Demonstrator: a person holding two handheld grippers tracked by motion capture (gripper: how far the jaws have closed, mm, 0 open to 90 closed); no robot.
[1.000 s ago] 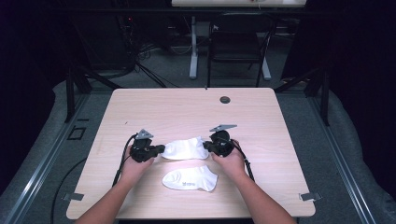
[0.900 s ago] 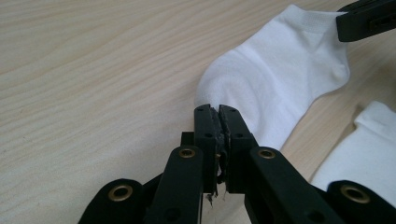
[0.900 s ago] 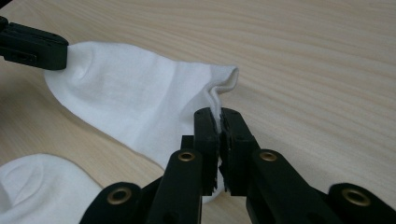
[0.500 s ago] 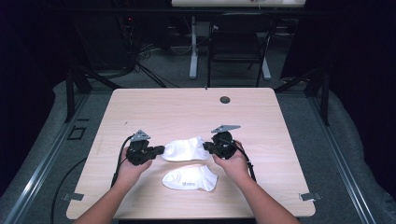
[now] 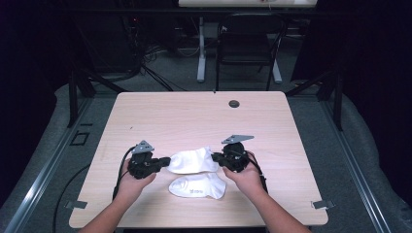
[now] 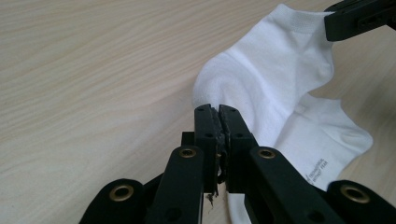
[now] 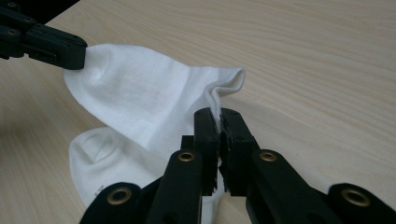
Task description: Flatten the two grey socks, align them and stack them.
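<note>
High view, surface: pale wood-grain surface (image 5: pixel 184 116) with rounded corners, a small dark round grommet (image 5: pixel 234 103) near its far edge.
High view, held sock: white cotton ankle sock (image 5: pixel 193 161) stretched between both tongs, toward the near side of the surface.
High view, second sock: second white ankle sock with small grey print (image 5: pixel 199 186) flat on the surface, just nearer the person than the held one, partly under it.
High view, left tongs: left tongs (image 5: pixel 166 162) in the left hand (image 5: pixel 132 178), pinching the left end of the held sock.
High view, right tongs: right tongs (image 5: pixel 216 158) in the right hand (image 5: pixel 248 175), pinching the right end of the same sock.
Left gripper view, tongs: left tongs (image 6: pixel 218 112) closed tight on the sock's rounded end, white fabric (image 6: pixel 271 74) fanning out beyond the tips.
Left gripper view, far end: right tongs (image 6: pixel 359 18) at the top right corner, clamped on the cuff.
Left gripper view, lower sock: printed sock (image 6: pixel 327 140) lying below the held one on the wood.
Right gripper view, tongs: right tongs (image 7: pixel 219 114) shut on the ribbed cuff edge, fabric (image 7: pixel 144 102) sloping away to the upper left.
Right gripper view, far end: left tongs (image 7: pixel 65 49) gripping the opposite end.
Right gripper view, lower sock: printed sock (image 7: pixel 102 163) beneath, at lower left.
</note>
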